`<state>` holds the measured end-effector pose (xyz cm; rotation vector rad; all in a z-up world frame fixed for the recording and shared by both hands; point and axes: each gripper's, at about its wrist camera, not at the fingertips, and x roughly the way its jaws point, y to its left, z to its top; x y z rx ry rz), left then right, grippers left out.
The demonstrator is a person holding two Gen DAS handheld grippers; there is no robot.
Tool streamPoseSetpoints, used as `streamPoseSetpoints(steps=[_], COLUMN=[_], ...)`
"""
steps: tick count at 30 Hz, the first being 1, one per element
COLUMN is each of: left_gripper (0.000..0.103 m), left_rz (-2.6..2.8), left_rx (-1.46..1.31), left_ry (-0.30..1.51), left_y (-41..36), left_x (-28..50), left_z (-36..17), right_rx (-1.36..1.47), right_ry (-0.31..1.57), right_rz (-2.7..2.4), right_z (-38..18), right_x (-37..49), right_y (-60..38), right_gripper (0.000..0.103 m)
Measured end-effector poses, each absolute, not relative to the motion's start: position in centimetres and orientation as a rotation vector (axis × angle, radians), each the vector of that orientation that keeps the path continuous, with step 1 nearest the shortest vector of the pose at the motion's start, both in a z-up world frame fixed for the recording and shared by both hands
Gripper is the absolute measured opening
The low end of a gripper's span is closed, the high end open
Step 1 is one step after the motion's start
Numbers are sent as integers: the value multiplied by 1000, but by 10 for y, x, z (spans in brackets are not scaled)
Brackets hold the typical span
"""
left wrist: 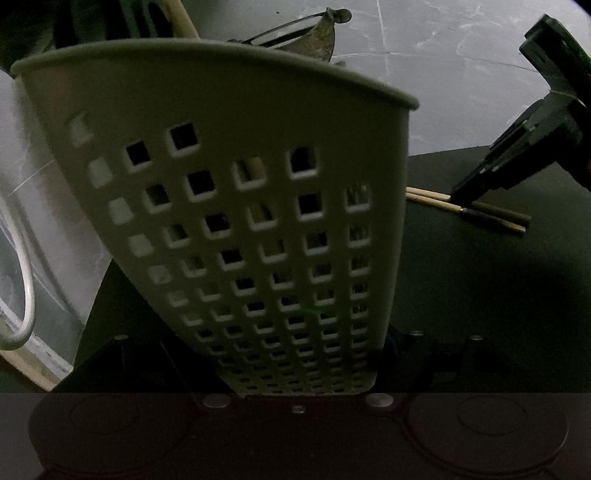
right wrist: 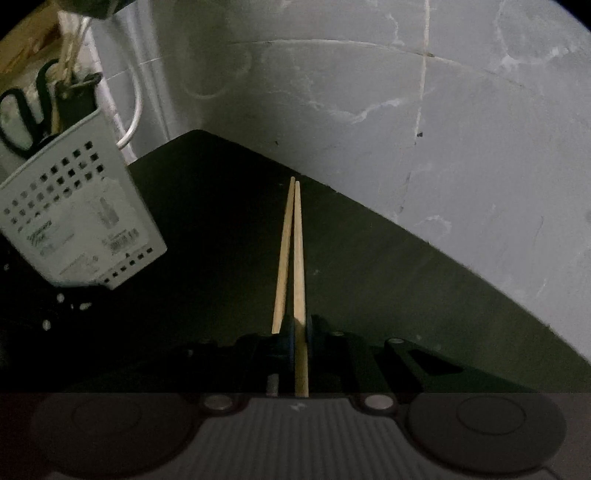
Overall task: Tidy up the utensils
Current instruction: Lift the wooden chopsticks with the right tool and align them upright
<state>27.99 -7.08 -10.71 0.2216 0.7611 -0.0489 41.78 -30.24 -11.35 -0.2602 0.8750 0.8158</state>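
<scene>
The lighting is poor, and much of the dark counter [right wrist: 369, 258] fades into shadow, so its near edge is hard to make out. The left claw [left wrist: 295, 369] is mostly hidden: a pale perforated utensil basket [left wrist: 236, 206] fills the space between its fingers, tilted so that its rim leans away and to the left while its base sits low between the pads. It looks clamped on the basket's lower part, though the fingers themselves are lost in the dark. Over the far rim poke a pale wooden handle [left wrist: 181, 18] and a grimy metal tool [left wrist: 314, 33], both cut off at the top. Through the square holes only dim shapes show.

To the right of the left claw, the right claw [right wrist: 297, 332] has closed onto one of two chopsticks [right wrist: 297, 258]. The pads pinch the right-hand stick near its thick end, which runs back between the fingers toward the camera. The left-hand stick lies just outside the grip, its thick end beside the left pad. Both point straight ahead of the claw, long axes nearly parallel, their thin tips meeting near the counter's far edge. Whether they rest on the counter or are lifted off it I cannot tell.

Left of the right claw the basket shows black scissor handles [right wrist: 18, 122] above its rim.
</scene>
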Motion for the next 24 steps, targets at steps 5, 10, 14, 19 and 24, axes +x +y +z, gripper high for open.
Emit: streamPoseSetpoints(steps=[5, 10, 14, 19, 24], left_gripper=[81, 81, 81, 81, 80], left_rz=[-80, -110, -128, -155, -188], left_rx=[232, 242, 247, 257, 269], left_ry=[759, 755, 748, 744, 739], left_y=[-66, -62, -57, -50, -46], left_x=[285, 291, 293, 296, 295], left_z=[-106, -109, -111, -112, -113], right_rx=[-22, 57, -31, -196, -154], right_ry=[958, 979, 968, 961, 988], right_rz=[740, 658, 590, 480, 445], right_z=[-115, -117, -117, -114, -113], right_x=[435, 442, 428, 413, 397], right_y=[-300, -285, -257, -222, -219], right_gripper=[51, 62, 66, 24, 14])
